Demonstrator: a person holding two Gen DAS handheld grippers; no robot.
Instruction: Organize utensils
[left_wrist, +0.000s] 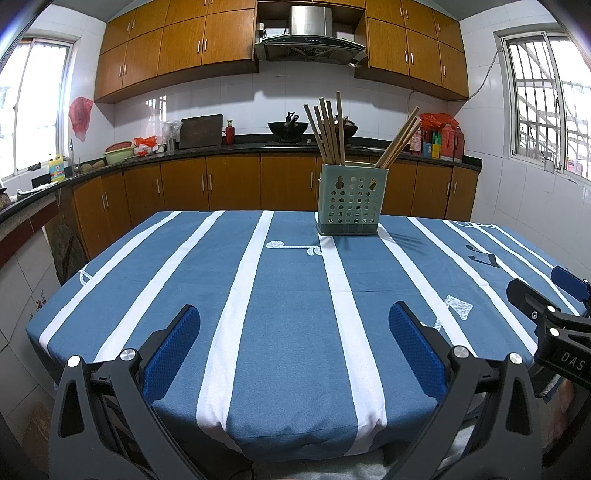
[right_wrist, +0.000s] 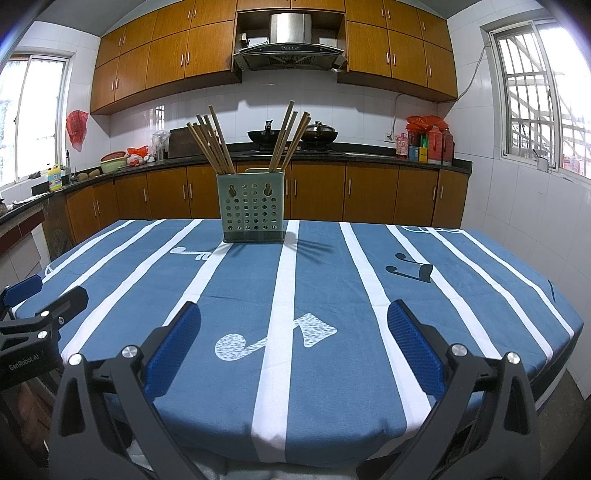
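Observation:
A green perforated utensil holder (left_wrist: 351, 199) stands upright at the far side of the table, also in the right wrist view (right_wrist: 253, 206). Several wooden chopsticks (left_wrist: 328, 129) stand in its left compartment and a few more (left_wrist: 399, 142) lean right in the other; they also show in the right wrist view (right_wrist: 212, 144). My left gripper (left_wrist: 295, 325) is open and empty above the near table edge. My right gripper (right_wrist: 293, 321) is open and empty too, beside it; it shows in the left wrist view (left_wrist: 546, 295), and the left one in the right wrist view (right_wrist: 44, 295).
The table carries a blue cloth with white stripes (left_wrist: 295, 295) and music-note prints (right_wrist: 277, 336). Behind it runs a kitchen counter (left_wrist: 221, 147) with woks (left_wrist: 288, 129), bottles and a basin. Wooden cabinets hang above; windows flank both sides.

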